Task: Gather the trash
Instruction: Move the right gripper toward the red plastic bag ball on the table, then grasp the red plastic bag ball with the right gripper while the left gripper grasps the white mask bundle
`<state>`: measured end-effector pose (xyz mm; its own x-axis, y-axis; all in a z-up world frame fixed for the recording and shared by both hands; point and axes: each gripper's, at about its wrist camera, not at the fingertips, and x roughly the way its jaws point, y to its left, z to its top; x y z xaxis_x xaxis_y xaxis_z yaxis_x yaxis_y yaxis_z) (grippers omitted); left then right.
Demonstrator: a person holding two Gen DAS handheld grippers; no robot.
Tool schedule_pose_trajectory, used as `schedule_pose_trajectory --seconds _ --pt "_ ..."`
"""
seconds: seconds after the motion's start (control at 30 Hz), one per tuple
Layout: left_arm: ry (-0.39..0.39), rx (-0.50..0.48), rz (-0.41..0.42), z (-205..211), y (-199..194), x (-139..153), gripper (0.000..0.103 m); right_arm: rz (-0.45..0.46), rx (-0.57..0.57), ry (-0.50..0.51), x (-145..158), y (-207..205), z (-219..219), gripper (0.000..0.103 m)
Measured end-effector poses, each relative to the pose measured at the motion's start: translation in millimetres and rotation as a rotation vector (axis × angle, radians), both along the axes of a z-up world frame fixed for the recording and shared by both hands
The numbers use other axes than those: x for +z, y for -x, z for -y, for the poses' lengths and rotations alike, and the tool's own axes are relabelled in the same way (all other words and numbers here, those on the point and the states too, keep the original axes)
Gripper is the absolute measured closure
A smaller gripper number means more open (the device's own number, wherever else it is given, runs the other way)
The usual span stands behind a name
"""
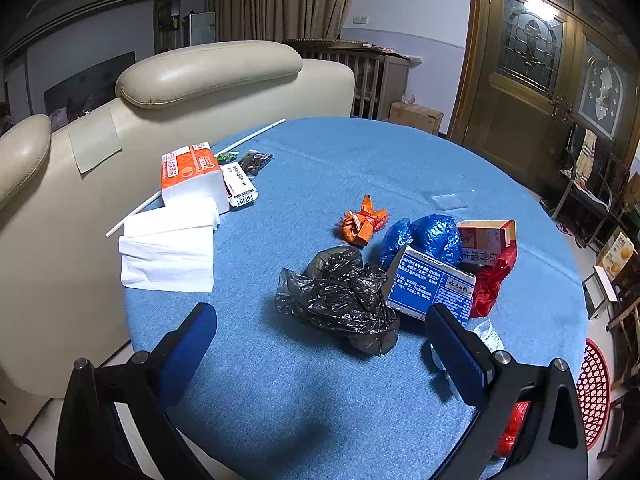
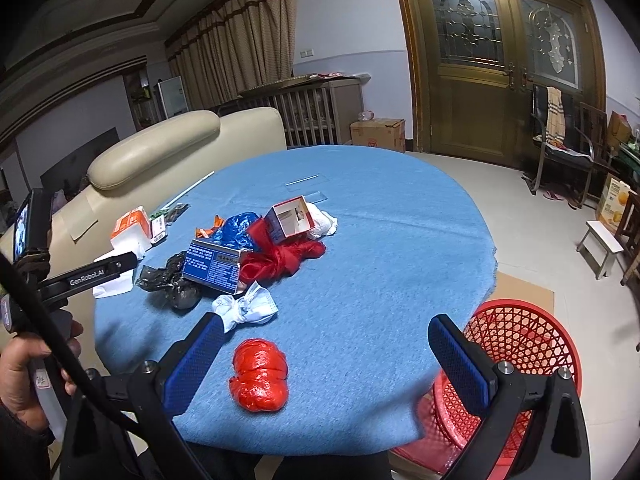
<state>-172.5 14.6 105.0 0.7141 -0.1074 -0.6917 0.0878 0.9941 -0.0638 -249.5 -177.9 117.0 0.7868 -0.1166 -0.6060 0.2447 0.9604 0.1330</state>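
Observation:
Trash lies in a heap on the round blue table [image 1: 304,400] [image 2: 380,280]. A crumpled black plastic bag [image 1: 340,300] [image 2: 172,280] sits just ahead of my open left gripper [image 1: 320,340]. Behind it are a blue-and-white box [image 1: 432,284] [image 2: 212,266], a blue bag [image 1: 432,236] [image 2: 236,230], an orange wrapper [image 1: 362,222], a red bag [image 1: 490,280] [image 2: 284,258] and an open orange box [image 1: 486,236] [image 2: 290,220]. A balled red bag [image 2: 260,374] lies between the fingers of my open right gripper [image 2: 326,344], untouched. A crumpled face mask [image 2: 250,306] lies beyond it.
A red mesh basket [image 2: 520,344] [image 1: 594,392] stands on the floor at the table's right edge. A tissue pack [image 1: 192,174], loose tissues [image 1: 168,252] and a white rod [image 1: 192,178] lie at the left by the cream sofa [image 1: 208,76]. A hand [image 2: 24,368] holds the left gripper.

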Motion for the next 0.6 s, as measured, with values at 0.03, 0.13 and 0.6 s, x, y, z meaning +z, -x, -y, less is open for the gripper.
schedule_pose_trajectory --seconds 0.03,0.13,0.6 --pt "0.000 0.000 0.001 0 0 0 0.000 0.000 0.002 0.000 0 1 -1 0.000" --pt "0.002 -0.001 0.002 0 1 0 0.000 0.003 0.009 -0.001 1 2 -3 0.000" --pt "0.006 0.007 0.006 -10 5 -2 0.000 -0.041 0.067 -0.040 -7 -1 -12 0.000"
